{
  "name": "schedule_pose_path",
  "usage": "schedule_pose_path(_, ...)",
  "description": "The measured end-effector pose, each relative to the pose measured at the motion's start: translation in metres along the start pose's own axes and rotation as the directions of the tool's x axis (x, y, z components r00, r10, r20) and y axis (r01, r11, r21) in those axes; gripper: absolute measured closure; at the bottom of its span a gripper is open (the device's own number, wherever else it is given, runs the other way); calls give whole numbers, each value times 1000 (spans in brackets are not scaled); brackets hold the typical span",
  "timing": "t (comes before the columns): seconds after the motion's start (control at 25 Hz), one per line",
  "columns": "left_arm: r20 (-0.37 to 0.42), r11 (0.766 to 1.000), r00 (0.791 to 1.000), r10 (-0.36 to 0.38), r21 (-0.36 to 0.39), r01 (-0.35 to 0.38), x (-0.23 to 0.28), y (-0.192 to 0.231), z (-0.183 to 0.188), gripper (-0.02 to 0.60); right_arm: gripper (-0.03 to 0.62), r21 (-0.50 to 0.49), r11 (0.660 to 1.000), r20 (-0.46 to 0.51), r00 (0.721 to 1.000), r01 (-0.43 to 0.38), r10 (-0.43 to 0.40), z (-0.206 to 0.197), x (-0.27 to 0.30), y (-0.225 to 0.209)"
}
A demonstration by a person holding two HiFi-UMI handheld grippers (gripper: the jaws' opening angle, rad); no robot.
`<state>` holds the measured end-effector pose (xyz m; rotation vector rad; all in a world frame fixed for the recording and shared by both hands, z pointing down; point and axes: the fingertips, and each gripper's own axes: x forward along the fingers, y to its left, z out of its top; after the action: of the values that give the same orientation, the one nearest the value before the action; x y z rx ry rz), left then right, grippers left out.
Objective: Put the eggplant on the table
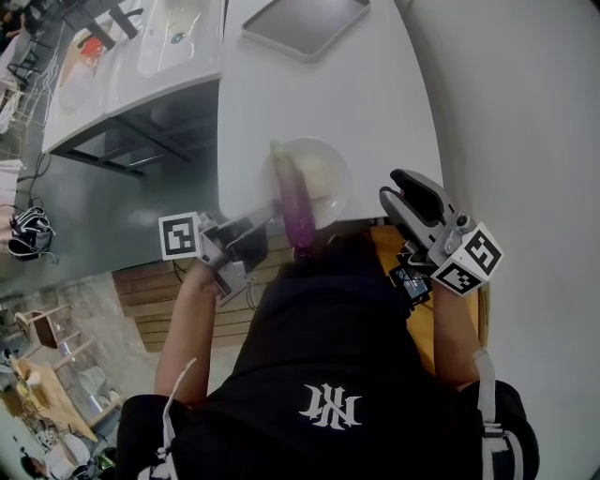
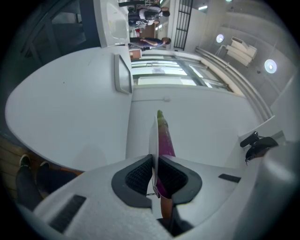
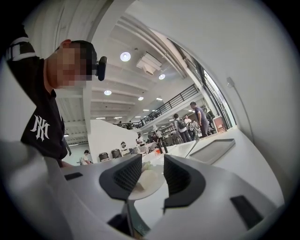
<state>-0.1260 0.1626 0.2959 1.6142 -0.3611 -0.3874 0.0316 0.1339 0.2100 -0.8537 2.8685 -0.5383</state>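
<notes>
Your black shirt [image 1: 319,356] fills the near part of the head view. Just past it, your left gripper [image 1: 265,223] reaches in from the left to the near edge of the white table [image 1: 328,94]. Its pads [image 2: 139,174] are drawn almost together, pinching the near end of the eggplant [image 1: 298,202] along with the thin rim of the pale plate [image 1: 339,167] it lies on.

From those fingers the eggplant runs straight away, purple body first and green stem at the far end, so its long axis follows the line the gripper points along. In the head view that axis goes near to far across the plate, and the near end hangs past the table's edge toward you.

Your right gripper [image 1: 398,192] sits off to the right, apart from the plate, with its jaws wide and nothing between them; the plate shows only beyond them. The left hand is therefore the one on the eggplant, and I judge the move is its alone. Bare tabletop lies far and left of the plate, short of the grey tray [image 1: 305,23]. You likely need to free the eggplant without dragging the plate along.
</notes>
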Motion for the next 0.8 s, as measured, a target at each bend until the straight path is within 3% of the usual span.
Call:
schedule_pose_path(0.4, -24, 1000, 1000, -9, 20, 10, 5, -7, 7, 557, 459, -3, 999, 9, 999, 36, -36, 9, -2, 1)
schedule_pose_path(0.8, 5, 1000, 1000, 6, 30, -6, 22, 2, 56, 557, 448, 132, 990, -61, 998, 42, -34, -2, 37, -56)
